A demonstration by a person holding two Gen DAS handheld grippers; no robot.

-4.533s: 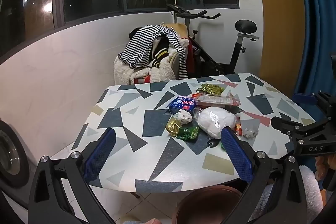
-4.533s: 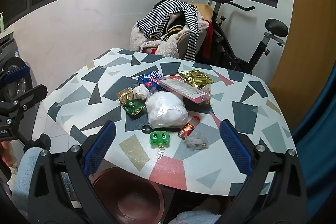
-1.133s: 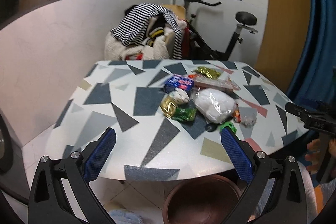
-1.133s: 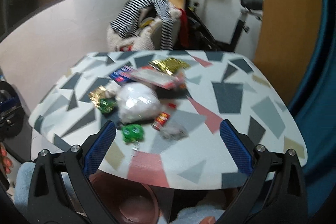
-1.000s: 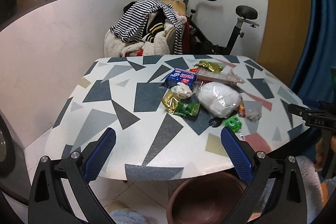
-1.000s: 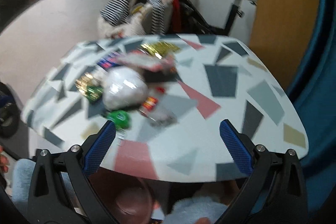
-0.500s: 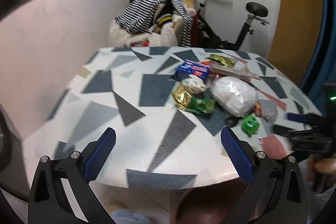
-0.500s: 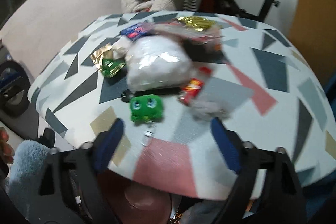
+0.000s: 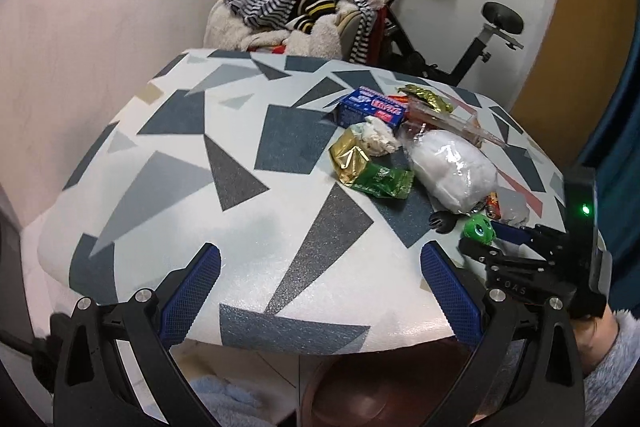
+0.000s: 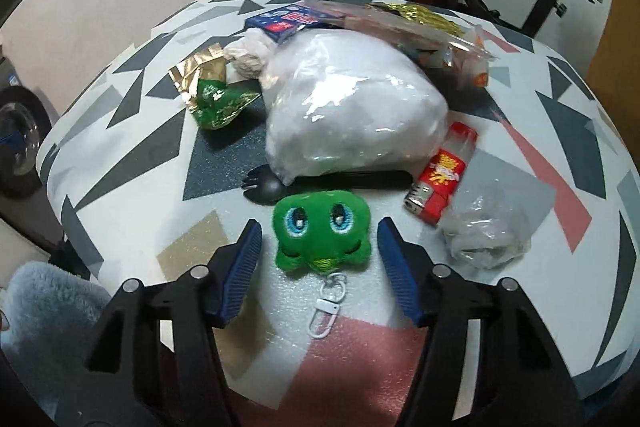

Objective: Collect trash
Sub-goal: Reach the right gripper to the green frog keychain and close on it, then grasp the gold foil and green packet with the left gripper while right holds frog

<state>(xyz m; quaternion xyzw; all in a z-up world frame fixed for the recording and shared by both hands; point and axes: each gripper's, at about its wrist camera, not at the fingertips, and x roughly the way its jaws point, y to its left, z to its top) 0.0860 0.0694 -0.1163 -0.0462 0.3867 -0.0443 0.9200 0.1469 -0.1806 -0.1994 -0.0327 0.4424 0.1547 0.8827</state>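
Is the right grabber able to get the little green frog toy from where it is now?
Probably yes. The right gripper has its jaws on either side of the green frog toy, not touching it yet; they have just been closing. Nothing lies between them, though the black spork sits just behind it.

Plush cloth frog keychain [image 10: 321,229], glossy plastic bag [image 10: 352,107], crinkled foil wrapper [image 10: 202,73], seemingly matt, grainy tabletop [image 10: 132,167].

The tabletop [image 9: 168,187] lies bare across its whole nine o'clock half, an open lane. From twelve to three o'clock, clutter blocks passage: white bag [image 10: 352,107], black spork [image 10: 264,183], red lighter [image 10: 442,175], crumpled plastic [image 10: 484,235].
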